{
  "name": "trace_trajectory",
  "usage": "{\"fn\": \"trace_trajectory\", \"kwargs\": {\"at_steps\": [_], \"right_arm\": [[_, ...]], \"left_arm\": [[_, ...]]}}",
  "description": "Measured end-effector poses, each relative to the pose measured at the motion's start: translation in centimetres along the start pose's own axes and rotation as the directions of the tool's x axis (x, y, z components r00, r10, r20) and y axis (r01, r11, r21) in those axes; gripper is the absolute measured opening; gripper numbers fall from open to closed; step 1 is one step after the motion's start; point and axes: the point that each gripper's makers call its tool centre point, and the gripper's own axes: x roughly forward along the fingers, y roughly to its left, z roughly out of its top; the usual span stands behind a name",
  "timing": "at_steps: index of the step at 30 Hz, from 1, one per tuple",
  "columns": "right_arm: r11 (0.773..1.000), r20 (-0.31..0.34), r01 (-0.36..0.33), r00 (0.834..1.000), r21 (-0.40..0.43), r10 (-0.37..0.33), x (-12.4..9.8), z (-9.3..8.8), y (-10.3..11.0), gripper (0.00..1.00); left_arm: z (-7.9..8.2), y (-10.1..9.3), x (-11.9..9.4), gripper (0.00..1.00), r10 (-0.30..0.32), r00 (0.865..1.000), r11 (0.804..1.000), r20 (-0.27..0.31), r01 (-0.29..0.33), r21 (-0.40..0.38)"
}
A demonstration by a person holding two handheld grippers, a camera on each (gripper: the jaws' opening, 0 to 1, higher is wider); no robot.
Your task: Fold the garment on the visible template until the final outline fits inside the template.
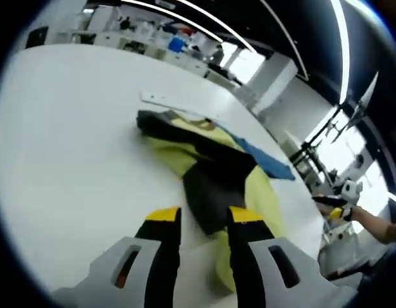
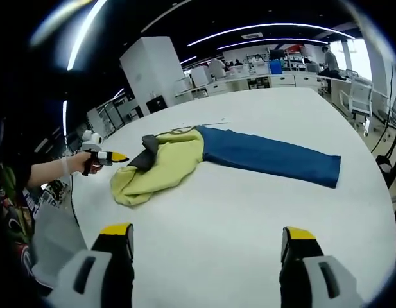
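We cannot make out the template's full outline: in the right gripper view the blue template lies flat with its near end tucked under the garment, and in the left gripper view only a strip of it shows past the crumpled cloth. The garment, yellow with dark panels, sits bunched in a heap on the white table, one end overlapping the template; its sleeves and hem are too folded in to tell apart. A thin pale strip lies on the table just beyond the heap, and we cannot say what it is. The left gripper hangs just above the near edge of the garment, its yellow-tipped jaws a narrow gap apart with dark cloth showing between them; we cannot tell whether they touch it. Seen from the right gripper view, that same gripper is held by a hand beside the heap. The right gripper is spread wide over bare table, well apart from the garment, holding nothing. Behind, we see an open office with desks, chairs, a white pillar and ceiling light strips.
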Motion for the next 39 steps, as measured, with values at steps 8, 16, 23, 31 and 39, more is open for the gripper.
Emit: {"fn": "trace_trajectory", "kwargs": {"at_steps": [8,16,23,31,39], "right_arm": [[1.000,-0.002,0.001,1.000,0.001,-0.001,0.0,-0.2,0.0,0.96],[1.000,0.003,0.004,1.000,0.006,-0.004,-0.3,-0.1,-0.1,0.96],[1.000,0.003,0.003,1.000,0.004,-0.003,-0.2,-0.2,0.1,0.95],[1.000,0.005,0.002,1.000,0.006,-0.002,-0.2,-0.1,0.2,0.95],[1.000,0.006,0.001,1.000,0.003,-0.001,-0.2,0.0,0.4,0.95]], "left_arm": [[-1.2,0.3,0.5,0.22,-0.028,1.000,0.989,-0.006,0.027,-0.149],[-1.4,0.0,1.0,0.20,-0.053,0.999,0.966,0.006,0.053,-0.253],[-1.0,0.2,1.3,0.05,-0.061,0.997,0.938,0.051,0.075,-0.338],[-0.8,0.3,1.0,0.00,-0.045,0.997,0.946,0.061,0.062,-0.318],[1.1,0.0,-1.0,0.00,-0.037,0.993,0.961,0.113,0.067,-0.268]]}}
